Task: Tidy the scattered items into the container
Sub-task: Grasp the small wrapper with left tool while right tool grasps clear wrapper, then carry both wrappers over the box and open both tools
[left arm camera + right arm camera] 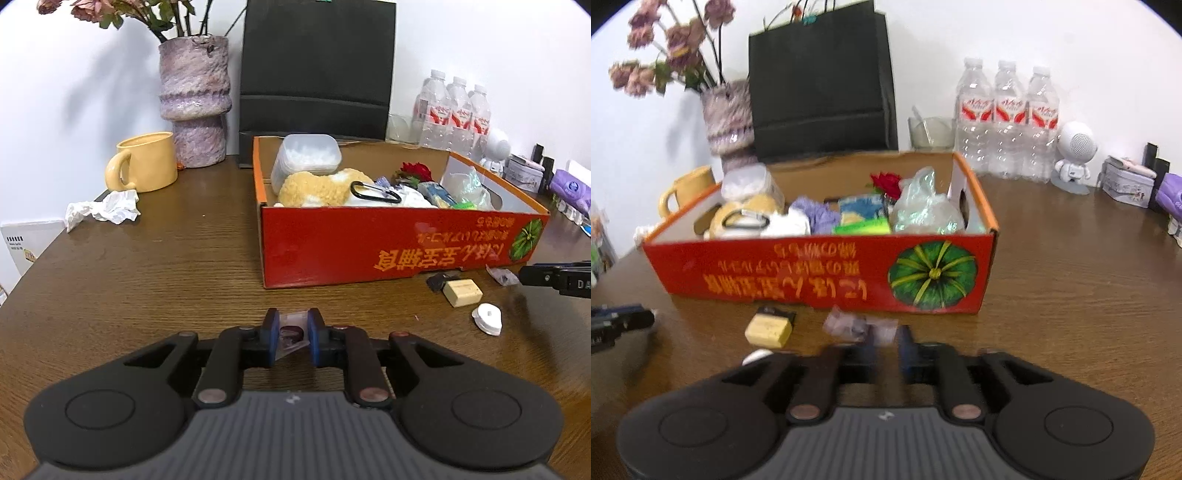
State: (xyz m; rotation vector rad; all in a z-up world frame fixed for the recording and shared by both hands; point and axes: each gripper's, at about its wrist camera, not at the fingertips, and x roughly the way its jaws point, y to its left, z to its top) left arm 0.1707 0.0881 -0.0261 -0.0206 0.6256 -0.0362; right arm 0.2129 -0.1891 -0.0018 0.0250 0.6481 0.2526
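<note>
Clamped between the blue pads of the left tongs (291, 334) is a small clear wrapped packet (291, 332) with something dark inside, held low over the brown wooden counter (147, 266). Ahead and to the right stands the red cardboard box (399, 243), already holding a translucent tub (306, 158), a tan plush toy (321, 188), a black carabiner (375, 192) and a red flower (415, 171). Near the box's front wall on the counter lie a cream rectangular block (462, 292), a dark scrap (439, 280) just behind it, a white round piece (487, 318) and a clear crumpled wrapper (502, 276). At that wrapper sit the right tongs (888, 338); the view from their wrist is blurred, and whether they are apart or together cannot be told. A crumpled tissue (103, 208) lies beside a yellow mug (144, 162).
</note>
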